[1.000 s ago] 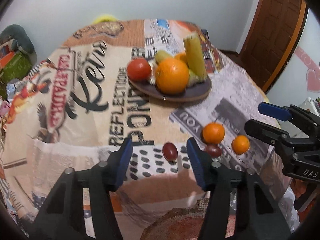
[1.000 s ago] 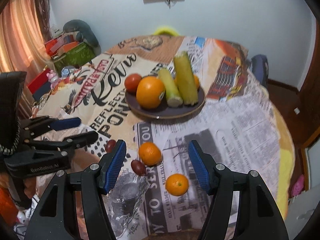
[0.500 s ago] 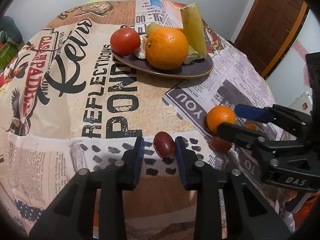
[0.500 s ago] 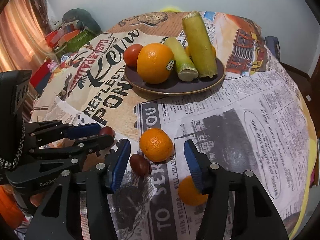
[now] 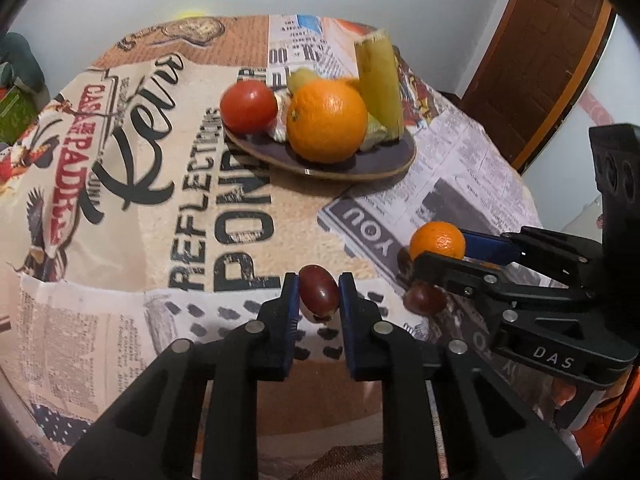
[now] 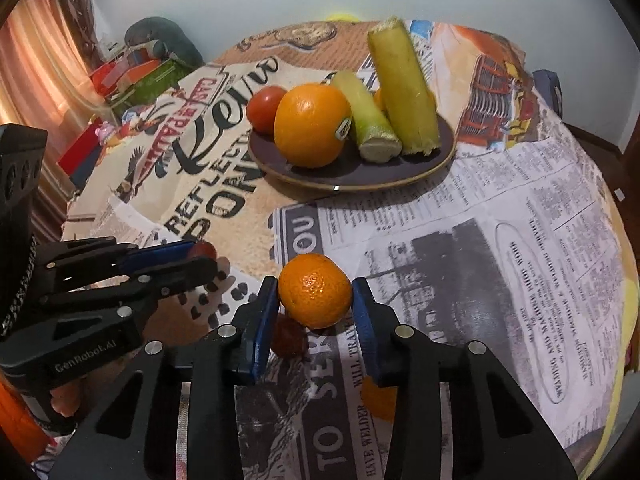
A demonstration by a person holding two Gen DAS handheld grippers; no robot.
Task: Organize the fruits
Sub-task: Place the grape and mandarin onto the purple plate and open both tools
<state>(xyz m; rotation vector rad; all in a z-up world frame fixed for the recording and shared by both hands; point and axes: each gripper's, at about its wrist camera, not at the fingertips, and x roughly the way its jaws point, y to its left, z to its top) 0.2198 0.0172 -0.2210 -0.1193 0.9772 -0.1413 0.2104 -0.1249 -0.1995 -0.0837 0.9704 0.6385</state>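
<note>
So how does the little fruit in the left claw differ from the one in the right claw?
The dark red oval grape is smaller, smooth and glossy; the round orange tangerine is bigger, with dimpled skin. The left claw pinches narrowly; the right claw sits wider. Both fruits are clamped between blue pads.

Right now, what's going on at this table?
A person is sorting fruit with two handheld grippers. The left gripper has its jaws shut on a small dark red oval fruit, and the right gripper has clamped a small orange mandarin. Both fruits sit low over the newspaper-print tablecloth. The dark round plate beyond already holds a large orange, a tomato and two green stalks.
</note>
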